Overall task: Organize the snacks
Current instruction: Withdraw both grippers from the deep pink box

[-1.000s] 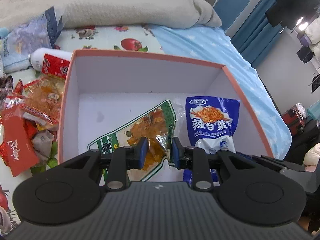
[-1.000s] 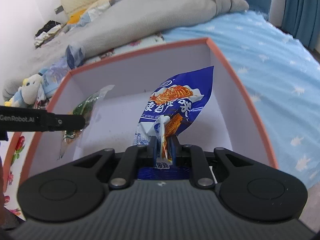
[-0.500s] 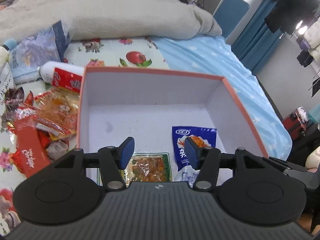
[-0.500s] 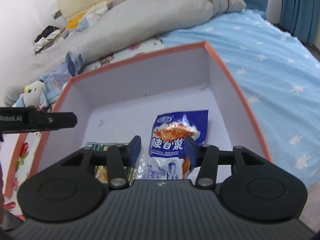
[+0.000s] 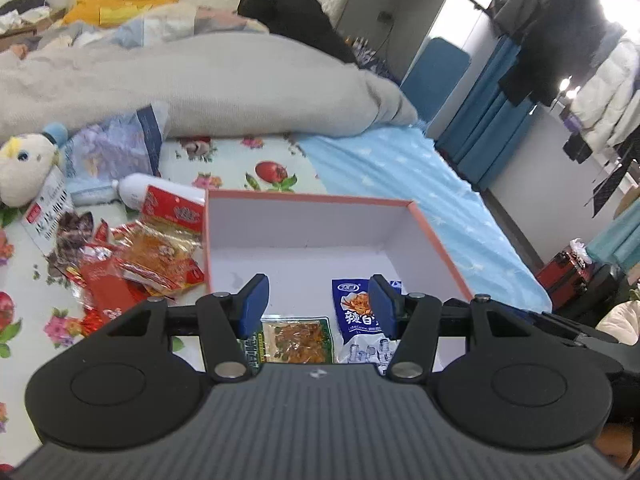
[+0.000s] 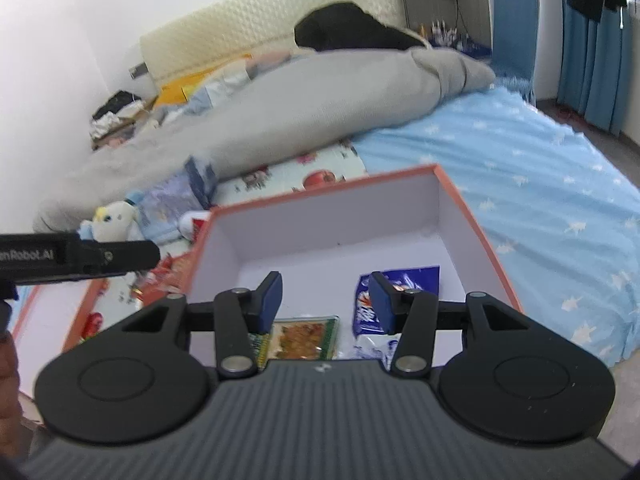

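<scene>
An orange-rimmed white box (image 5: 436, 236) (image 6: 480, 240) sits on the bed. Two snack packets lie flat on its floor: a green-edged one (image 5: 296, 340) (image 6: 300, 338) and a blue one (image 5: 356, 312) (image 6: 404, 280). My left gripper (image 5: 316, 304) hovers above the box's near side, open, nothing between its fingers. My right gripper (image 6: 326, 300) also hangs above the near side, open and empty. Part of the left tool (image 6: 80, 258) crosses the right wrist view at the left. A heap of red and orange snack packets (image 5: 132, 264) lies left of the box.
A white bottle with a red label (image 5: 160, 196), a plush toy (image 5: 24, 168) and a bluish bag (image 5: 116, 152) lie beyond the heap. A grey blanket (image 5: 200, 84) fills the far bed. Blue starred sheet (image 6: 540, 184) runs right of the box, then the bed's edge.
Both grippers let go of their packets, which now lie flat in the box. Both opened and rose, drawing back from the box.
</scene>
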Action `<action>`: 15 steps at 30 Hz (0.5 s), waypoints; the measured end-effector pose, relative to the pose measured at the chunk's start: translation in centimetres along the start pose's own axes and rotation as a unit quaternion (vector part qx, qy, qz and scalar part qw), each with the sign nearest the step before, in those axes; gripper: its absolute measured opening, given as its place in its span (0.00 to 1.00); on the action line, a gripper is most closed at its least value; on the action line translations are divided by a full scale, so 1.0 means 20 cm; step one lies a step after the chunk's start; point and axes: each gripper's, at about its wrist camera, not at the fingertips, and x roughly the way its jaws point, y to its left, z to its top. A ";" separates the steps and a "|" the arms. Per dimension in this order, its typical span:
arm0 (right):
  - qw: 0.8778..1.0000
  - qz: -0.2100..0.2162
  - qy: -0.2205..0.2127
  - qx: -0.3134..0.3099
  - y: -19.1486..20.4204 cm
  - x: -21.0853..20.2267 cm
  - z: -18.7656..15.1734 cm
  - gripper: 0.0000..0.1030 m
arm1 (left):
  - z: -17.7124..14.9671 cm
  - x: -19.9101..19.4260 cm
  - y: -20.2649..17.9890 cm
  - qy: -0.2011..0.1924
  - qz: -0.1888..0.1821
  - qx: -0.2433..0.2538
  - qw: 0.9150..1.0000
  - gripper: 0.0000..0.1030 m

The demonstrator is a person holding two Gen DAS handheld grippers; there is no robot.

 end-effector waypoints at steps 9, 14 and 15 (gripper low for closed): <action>0.999 0.016 -0.039 0.015 0.23 -0.27 -0.08 0.49 | -0.09 -0.39 0.08 -0.037 -0.023 0.012 0.999 0.59; 0.998 0.019 -0.053 0.012 0.36 -0.38 -0.16 0.49 | -0.18 -0.59 0.17 -0.051 -0.031 0.011 0.998 0.59; 0.998 0.020 -0.055 0.009 0.39 -0.40 -0.17 0.49 | -0.20 -0.62 0.19 -0.054 -0.031 0.009 0.998 0.59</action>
